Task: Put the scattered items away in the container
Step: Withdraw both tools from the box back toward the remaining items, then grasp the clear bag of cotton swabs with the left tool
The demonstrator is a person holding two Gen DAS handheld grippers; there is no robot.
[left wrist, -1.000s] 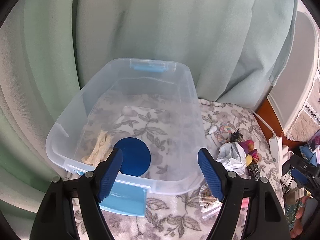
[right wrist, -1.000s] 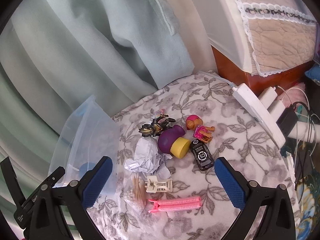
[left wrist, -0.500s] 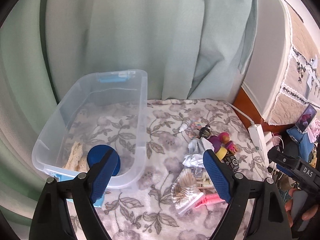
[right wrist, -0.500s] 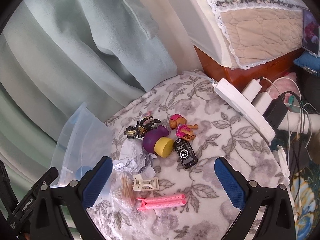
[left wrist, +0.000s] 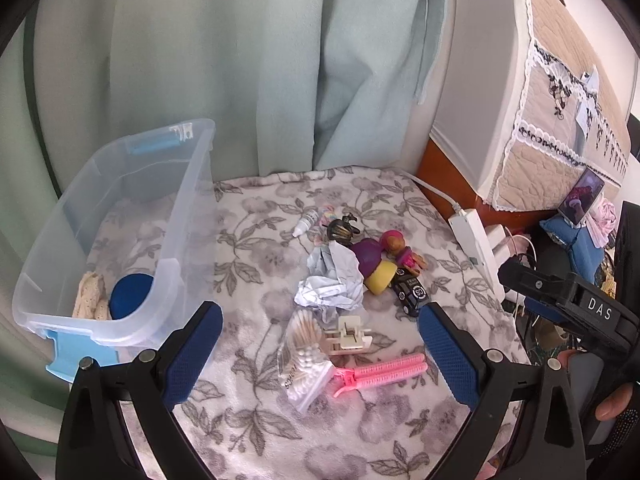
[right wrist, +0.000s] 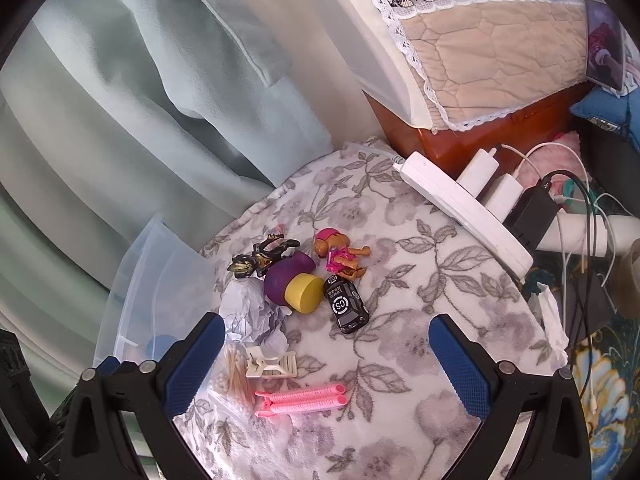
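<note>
Clutter everywhere on the flowered blanket (left wrist: 256,280), and both grippers hang above it with nothing in them. The left gripper (left wrist: 320,356) is spreading its blue jaws wider as I watch, and between them lie a bag of cotton swabs (left wrist: 304,360), a cream hair claw (left wrist: 348,336) and a pink hair clip (left wrist: 380,372), none of them touched. The right gripper (right wrist: 326,368) stands wide open too, over the same patch, empty. Off to the left sits the clear plastic container (left wrist: 188,216), upright on the blanket, and inside it I can see a blue round disc (left wrist: 130,296) next to a cream crocheted piece (left wrist: 90,296). The rest of the scattered items are well outside the container, bunched in the middle of the blanket: a crumpled wad of paper (left wrist: 332,280), just beyond it a purple and yellow toy (left wrist: 372,264), a small black toy car (left wrist: 410,294) touching the yellow end, a pink doll figure (left wrist: 400,248) and a dark figurine (left wrist: 342,228). A little white dropper bottle (left wrist: 306,222) lies nearer the curtain (left wrist: 240,60). At the right edge a white power strip (left wrist: 476,248) runs along the blanket, and a hand (left wrist: 612,404) grips the handle of the right gripper.
</note>
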